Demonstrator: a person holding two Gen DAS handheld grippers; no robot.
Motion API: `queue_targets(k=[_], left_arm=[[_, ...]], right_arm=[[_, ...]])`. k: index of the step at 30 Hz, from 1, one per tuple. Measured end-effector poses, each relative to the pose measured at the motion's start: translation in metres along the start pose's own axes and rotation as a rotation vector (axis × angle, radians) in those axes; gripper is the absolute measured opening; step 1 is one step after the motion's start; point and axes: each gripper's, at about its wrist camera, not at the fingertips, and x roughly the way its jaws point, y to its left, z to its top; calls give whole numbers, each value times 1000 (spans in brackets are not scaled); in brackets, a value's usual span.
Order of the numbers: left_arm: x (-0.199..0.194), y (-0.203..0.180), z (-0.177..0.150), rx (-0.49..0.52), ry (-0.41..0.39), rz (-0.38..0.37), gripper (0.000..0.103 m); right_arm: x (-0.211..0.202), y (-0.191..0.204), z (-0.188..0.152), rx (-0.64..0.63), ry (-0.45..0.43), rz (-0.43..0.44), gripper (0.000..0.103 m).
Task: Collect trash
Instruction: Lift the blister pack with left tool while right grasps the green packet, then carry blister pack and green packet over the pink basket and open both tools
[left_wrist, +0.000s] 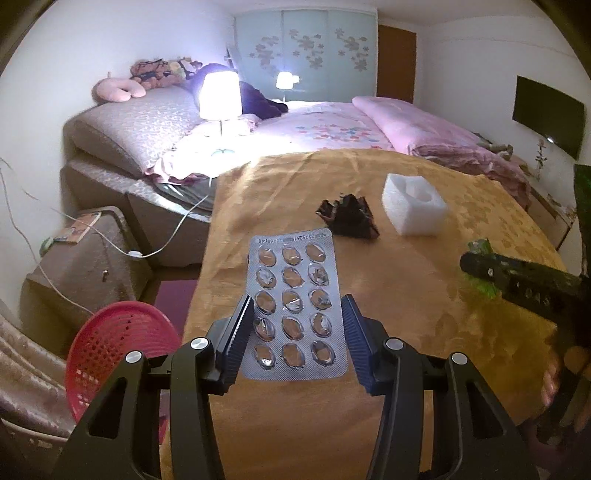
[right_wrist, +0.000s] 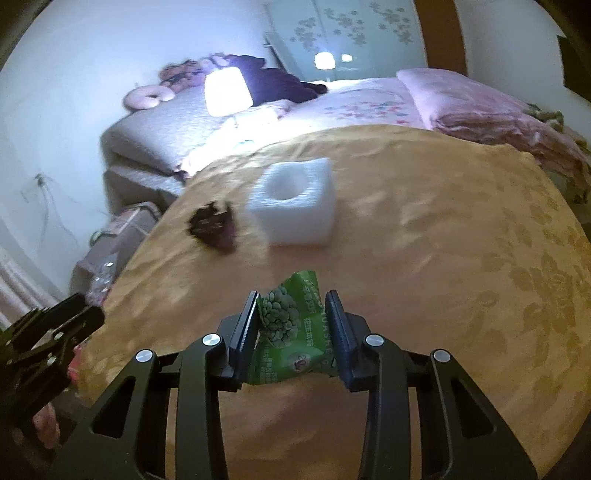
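Observation:
A silver blister pack (left_wrist: 291, 295) with emptied pockets sits between the blue pads of my left gripper (left_wrist: 297, 301), which is shut on its long edges above the gold tablecloth (left_wrist: 406, 350). My right gripper (right_wrist: 292, 295) is shut on a crumpled green snack wrapper (right_wrist: 288, 325), just above the cloth. In the left wrist view the right gripper (left_wrist: 476, 266) comes in from the right edge with green wrapper (left_wrist: 480, 245) showing at its tip. A dark crumpled wrapper (left_wrist: 349, 216) and a white foam block (left_wrist: 412, 205) lie farther back on the table.
A red plastic basket (left_wrist: 114, 347) stands on the floor left of the table. Behind the table are a bed with pink covers (left_wrist: 332, 125) and a lit lamp (left_wrist: 218, 95). A brown box (left_wrist: 85, 266) with cables sits by the bed.

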Motion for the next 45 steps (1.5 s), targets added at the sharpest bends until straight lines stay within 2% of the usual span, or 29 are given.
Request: queue_targets(k=[10, 19, 24, 31, 45], left_arm=[[-18, 19, 1, -2, -22, 63, 47], [-26, 46, -2, -17, -27, 122, 47], [-31, 74, -9, -38, -18, 175, 47], [-35, 115, -22, -92, 7, 238, 47], [-27, 175, -39, -227, 43, 277, 47]], right_arm=[[-5, 49, -3, -85, 3, 101, 35], [-2, 75, -3, -134, 17, 134, 35], [3, 91, -4, -168, 30, 150, 35], [14, 129, -3, -237, 53, 185, 35], [32, 199, 1, -323, 104, 284, 35]])
